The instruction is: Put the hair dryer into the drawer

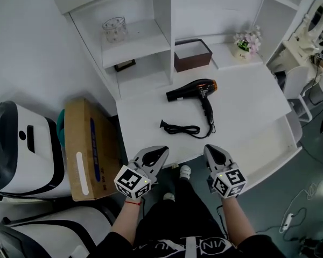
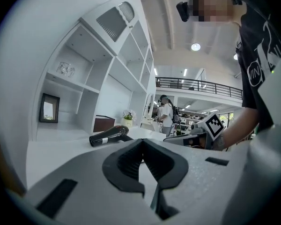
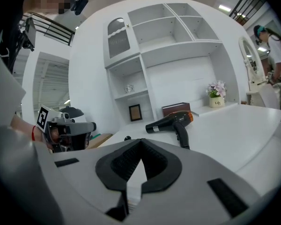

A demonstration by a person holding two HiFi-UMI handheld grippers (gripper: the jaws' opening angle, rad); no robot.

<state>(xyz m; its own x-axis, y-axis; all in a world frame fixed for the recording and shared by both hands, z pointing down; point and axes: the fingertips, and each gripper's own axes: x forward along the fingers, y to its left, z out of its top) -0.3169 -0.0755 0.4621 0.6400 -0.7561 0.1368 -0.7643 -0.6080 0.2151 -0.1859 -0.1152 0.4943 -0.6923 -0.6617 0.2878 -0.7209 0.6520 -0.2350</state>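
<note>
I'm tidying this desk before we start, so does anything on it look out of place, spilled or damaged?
Only the hair dryer: it lies on its side in the middle of the desk, with its cord trailing in a loose loop toward the front edge. Nothing looks spilled or broken.

- A white desk (image 1: 247, 106) is set against a white shelf unit (image 1: 161, 15) with open compartments on its far side
- A glass jar (image 1: 114, 29) is kept on the left shelf, with a small framed picture (image 1: 124, 65) in the compartment below it
- A brown box (image 1: 192, 54) and a pot of flowers (image 1: 246, 43) are placed on the ledge to the right
- A white wall (image 1: 21, 42) is seen left of the shelves
- A cardboard box (image 1: 89, 149) is placed just left of the desk, with a white and black machine (image 1: 21, 144) further left
- A grey floor (image 1: 312, 160) is seen on the right
- A white oval mirror (image 1: 316, 15) is stood at the far right
- Round ceiling lights (image 2: 195, 47) are lit overhead, and a railed balcony (image 2: 201, 86) is seen beyond the desk
</note>
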